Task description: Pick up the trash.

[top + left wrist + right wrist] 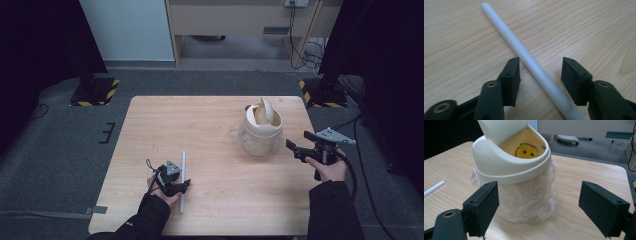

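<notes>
Indoors, wooden table (210, 125), grey carpet (60, 130)

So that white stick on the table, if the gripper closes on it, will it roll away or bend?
The white stick looks round and smooth, so a nudge from one side could well roll it across the flat table. It lies dead straight, which suggests it is stiff rather than floppy. The left gripper has it between its open jaws, so closing evenly from both sides should probably trap it.
</notes>
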A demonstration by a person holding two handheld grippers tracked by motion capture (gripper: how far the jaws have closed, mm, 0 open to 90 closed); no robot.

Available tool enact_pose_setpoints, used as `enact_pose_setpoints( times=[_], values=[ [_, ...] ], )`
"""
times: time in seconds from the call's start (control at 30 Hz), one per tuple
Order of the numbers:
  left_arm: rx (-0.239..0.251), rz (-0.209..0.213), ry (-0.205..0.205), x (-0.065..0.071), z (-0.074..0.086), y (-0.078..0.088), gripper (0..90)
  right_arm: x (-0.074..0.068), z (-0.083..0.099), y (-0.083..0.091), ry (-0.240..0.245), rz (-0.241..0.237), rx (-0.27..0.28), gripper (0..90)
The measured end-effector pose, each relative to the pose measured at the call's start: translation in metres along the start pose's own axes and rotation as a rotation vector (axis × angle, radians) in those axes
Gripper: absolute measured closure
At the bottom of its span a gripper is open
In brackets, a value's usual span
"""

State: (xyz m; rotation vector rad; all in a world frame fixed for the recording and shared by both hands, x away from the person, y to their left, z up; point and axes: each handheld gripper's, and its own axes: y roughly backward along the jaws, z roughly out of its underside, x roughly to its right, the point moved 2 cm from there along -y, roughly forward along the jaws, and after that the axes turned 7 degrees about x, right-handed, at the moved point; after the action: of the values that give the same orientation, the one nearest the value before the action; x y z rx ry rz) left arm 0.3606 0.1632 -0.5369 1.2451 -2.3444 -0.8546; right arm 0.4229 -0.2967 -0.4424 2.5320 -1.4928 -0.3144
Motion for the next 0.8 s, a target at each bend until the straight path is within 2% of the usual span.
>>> enact_pose_setpoints(
  times=[0.13, 0.17, 0.3, 0.4, 0.5, 0.6, 0.8],
  values=[
    [0.003, -0.016, -0.004, -0.004, 0.001, 0.001, 64.7, 0.001, 0.003, -0.001, 0.0, 0.005, -0.009, 16.6],
    [0.002, -0.019, -0.004, -0.005, 0.001, 0.002, 64.7, 0.001, 0.003, -0.001, 0.0, 0.005, -0.009, 16.6],
    [0.003, -0.016, 0.027, -0.011, 0.001, 0.003, 76.0, 0.002, 0.006, 0.0, -0.01, 0.008, -0.017, 16.8],
    [-0.004, -0.011, 0.048, -0.014, 0.002, 0.005, 78.1, 0.002, 0.007, -0.001, -0.007, 0.007, -0.02, 17.0],
    [-0.01, -0.013, 0.045, -0.015, 0.001, 0.006, 78.4, 0.001, 0.007, -0.001, -0.006, 0.004, -0.021, 17.2],
    [0.018, -0.005, 0.052, -0.016, -0.002, 0.009, 78.4, 0.002, 0.007, 0.0, -0.008, 0.002, -0.02, 17.7],
    [0.118, 0.001, 0.064, -0.017, -0.013, 0.02, 78.4, 0.001, 0.006, 0.0, -0.016, -0.008, -0.011, 18.7]
  ],
)
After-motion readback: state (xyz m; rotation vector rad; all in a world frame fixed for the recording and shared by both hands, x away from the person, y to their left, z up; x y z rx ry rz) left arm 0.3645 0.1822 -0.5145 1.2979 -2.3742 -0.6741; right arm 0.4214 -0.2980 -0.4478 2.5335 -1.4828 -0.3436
